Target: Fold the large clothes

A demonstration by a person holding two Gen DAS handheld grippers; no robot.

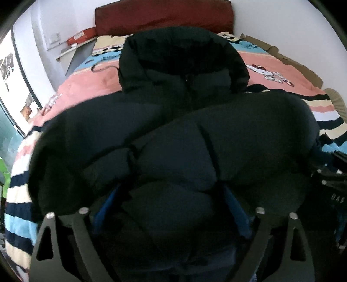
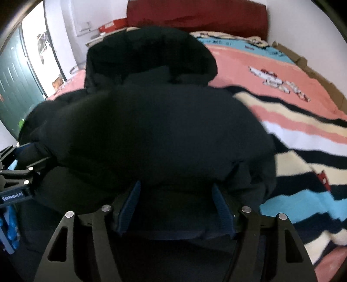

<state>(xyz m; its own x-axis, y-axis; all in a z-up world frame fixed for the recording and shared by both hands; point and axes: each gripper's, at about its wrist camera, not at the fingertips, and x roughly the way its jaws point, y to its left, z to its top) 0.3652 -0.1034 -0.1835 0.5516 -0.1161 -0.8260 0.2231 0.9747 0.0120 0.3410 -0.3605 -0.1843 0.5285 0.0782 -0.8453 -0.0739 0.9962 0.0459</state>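
Note:
A dark navy hooded puffer jacket (image 1: 173, 121) lies front up on the bed, hood toward the headboard, sleeves folded across the chest. It also fills the right wrist view (image 2: 151, 130). My left gripper (image 1: 171, 204) stands wide at the jacket's near hem, its blue pads (image 1: 236, 206) on either side of a thick fold of padding. My right gripper (image 2: 175, 201) is likewise wide, with its blue pads (image 2: 130, 206) around the hem further right. The left gripper body shows at the left edge of the right wrist view (image 2: 15, 173).
The bed carries a pink, blue and striped cartoon blanket (image 2: 292, 130). A dark red headboard (image 1: 164, 15) stands at the far end. Cardboard (image 1: 282, 54) lines the right wall side. A bedside shelf with a red box (image 1: 82, 36) and a green door (image 2: 13, 86) are at the left.

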